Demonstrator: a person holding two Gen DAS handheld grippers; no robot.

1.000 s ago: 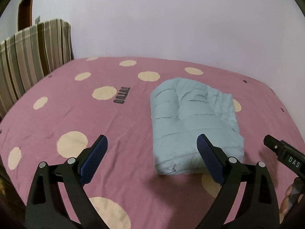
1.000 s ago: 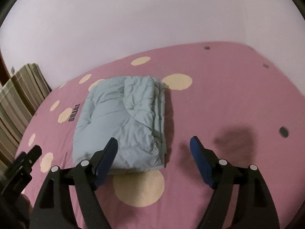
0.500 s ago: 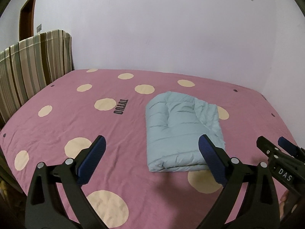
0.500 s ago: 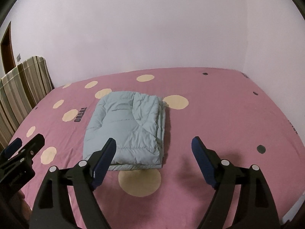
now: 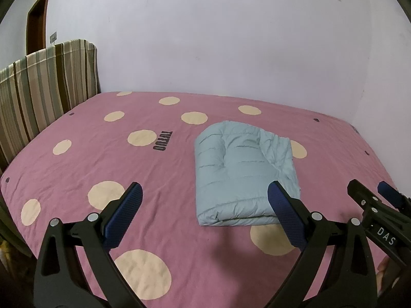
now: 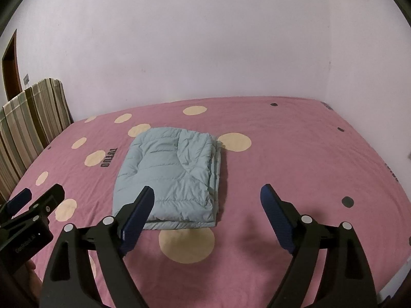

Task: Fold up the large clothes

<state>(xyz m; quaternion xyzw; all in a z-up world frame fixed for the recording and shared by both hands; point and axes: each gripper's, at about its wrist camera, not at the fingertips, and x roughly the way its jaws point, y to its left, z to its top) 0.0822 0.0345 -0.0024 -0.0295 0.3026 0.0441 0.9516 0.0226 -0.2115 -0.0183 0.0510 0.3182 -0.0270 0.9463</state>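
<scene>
The folded pale-blue jacket (image 5: pixel 244 172) lay on the pink spotted bedspread (image 5: pixel 102 164); the left gripper (image 5: pixel 205 210) hung spread and empty before it; the right gripper (image 6: pixel 208 213), empty, was opening beside it.

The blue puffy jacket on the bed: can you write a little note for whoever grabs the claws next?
Left claw: open, empty, held above the near part of the bed, not touching anything.
Right claw: jaws opening, nothing between them, also clear of the jacket.
Blue puffy jacket: lies folded into a neat rectangle on the pink spotted bedsheet, near the middle of the bed, folded edge toward you.
Done: the folding looks finished; no sleeve or flap sticks out.
Left: probably nothing but a check for loose edges. No other clothes are in view.
</scene>
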